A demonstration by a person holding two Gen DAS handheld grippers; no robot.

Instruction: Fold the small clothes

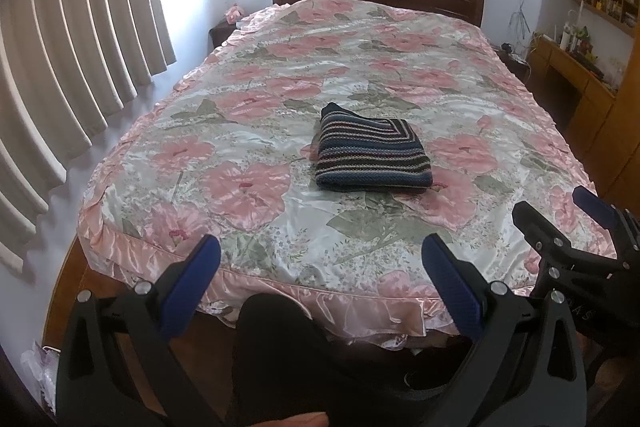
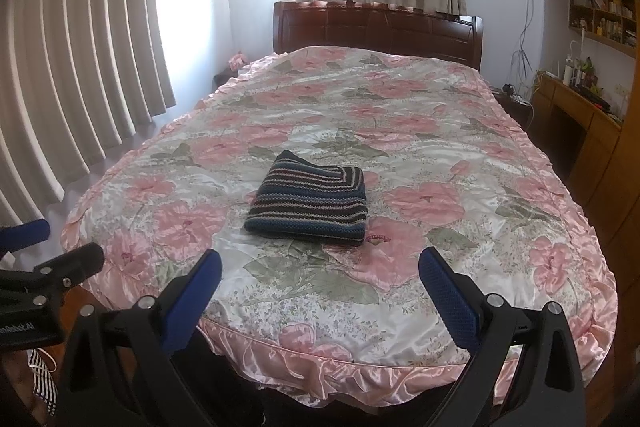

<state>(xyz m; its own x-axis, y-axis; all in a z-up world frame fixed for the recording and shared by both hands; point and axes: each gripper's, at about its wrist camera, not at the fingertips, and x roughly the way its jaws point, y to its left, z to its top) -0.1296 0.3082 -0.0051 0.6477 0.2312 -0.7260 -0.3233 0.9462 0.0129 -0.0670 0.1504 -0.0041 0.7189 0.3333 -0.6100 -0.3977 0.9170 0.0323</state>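
Here the folded striped garment (image 1: 372, 151) lies on the floral bedspread (image 1: 256, 107), well apart from the wide-spread, empty left gripper (image 1: 320, 255) and right gripper (image 2: 320, 267).

- White printed lettering on the black body of the left gripper (image 2: 24, 327), seen at the lower left edge of the right wrist view, reads in part "nRobot.AI"; the start of the word is cut off by the frame edge
- Faint pale letters on the black body of the right gripper (image 1: 588, 315), at the lower right of the left wrist view, are too dim and tilted to read
- Book spines on the wall shelf (image 2: 604, 15) are too small to read
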